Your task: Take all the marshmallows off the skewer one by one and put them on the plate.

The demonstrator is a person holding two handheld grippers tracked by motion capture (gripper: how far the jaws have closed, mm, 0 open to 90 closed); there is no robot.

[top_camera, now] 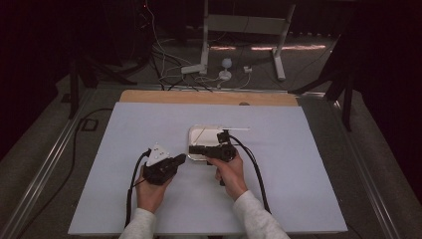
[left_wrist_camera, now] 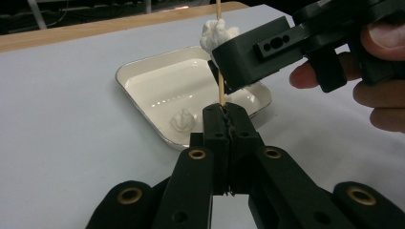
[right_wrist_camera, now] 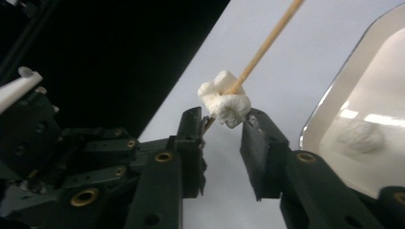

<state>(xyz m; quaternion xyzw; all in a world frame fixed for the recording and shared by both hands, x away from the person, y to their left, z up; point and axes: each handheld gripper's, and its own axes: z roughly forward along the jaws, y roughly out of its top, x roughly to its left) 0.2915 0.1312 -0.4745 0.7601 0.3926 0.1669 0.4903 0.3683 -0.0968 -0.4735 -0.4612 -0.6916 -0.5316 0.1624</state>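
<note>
No brand, label or writing could be read on anything I had in front of me.

The marshmallow (right_wrist_camera: 224, 101) sat speared on the wooden skewer (right_wrist_camera: 267, 42), above the near edge of the tray (left_wrist_camera: 143, 71). In my right gripper view it hung between the tips of my right gripper (right_wrist_camera: 223, 125), touching the right-hand jaw; whether the other jaw pressed on it, I could not tell. Those jaws stood partly parted, with a clear gap lower down, so the grip was not clenched.

My left gripper (left_wrist_camera: 224, 113) was clenched fast on the lower end of the skewer, just in front of the tray's near rim. The stick rose from its tips, tilted up and away over the tray.

1 more white marshmallow (left_wrist_camera: 183, 119) lay loose inside the tray, near its front corner. The tray itself was a shallow cream dish with a pale metal rim and rounded corners.

In the high view, both my hands met at the tray's near side: the left hand (top_camera: 152, 191) to its left, the right hand (top_camera: 230, 172) right below it. The tray rested on a pale grey mat (top_camera: 298, 164), with a strip of wooden tabletop (top_camera: 164, 96) showing beyond the tray's far side.
</note>
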